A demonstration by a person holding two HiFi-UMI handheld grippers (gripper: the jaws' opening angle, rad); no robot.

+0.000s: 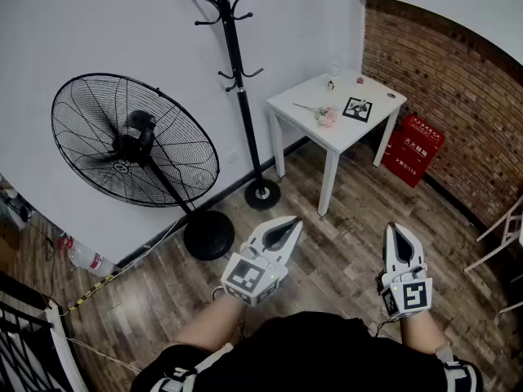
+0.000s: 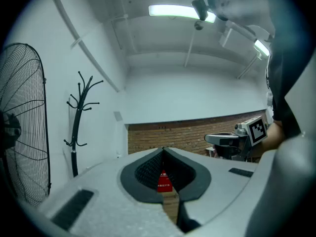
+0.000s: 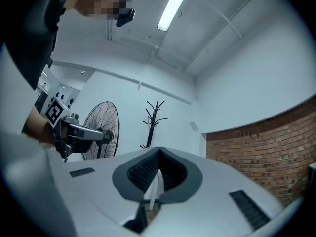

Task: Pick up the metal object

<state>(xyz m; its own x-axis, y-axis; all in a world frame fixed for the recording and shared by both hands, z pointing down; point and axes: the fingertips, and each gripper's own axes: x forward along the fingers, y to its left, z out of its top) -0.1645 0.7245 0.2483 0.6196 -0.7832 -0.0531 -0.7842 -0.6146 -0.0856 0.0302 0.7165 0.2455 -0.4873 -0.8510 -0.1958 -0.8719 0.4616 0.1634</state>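
Step in hand: the approach has not begun, as I read it. I am standing back on the wooden floor (image 1: 351, 219) with both tools low in the frame.
Left gripper (image 1: 290, 225): lower centre of the head view, angled toward the upper right. Its own view shows the left gripper (image 2: 163, 151) with its tips met and nothing clamped; only a red box (image 2: 164, 179) shows through the hollow behind the pads.
Right gripper (image 1: 395, 231): lower right of the head view, pointing up the frame. Its own view shows the right gripper (image 3: 159, 152) closed and empty.
Metal object: I cannot pick it out with certainty. My guess is that it sits on the white table (image 1: 359, 129) at upper right, well apart from both claws. A small dark piece (image 1: 331, 86) near the table's far edge is a candidate, but it is too small to judge.
Other things on the table: a pink flower (image 1: 327, 117), a square marker card (image 1: 357, 109) and a white cup (image 1: 334, 69).
Around me: standing fan (image 1: 135, 141) at left, coat stand (image 1: 241, 88) at upper centre.
Next move: walk to the table, identify the piece up close, then spread one claw before lowering over it.
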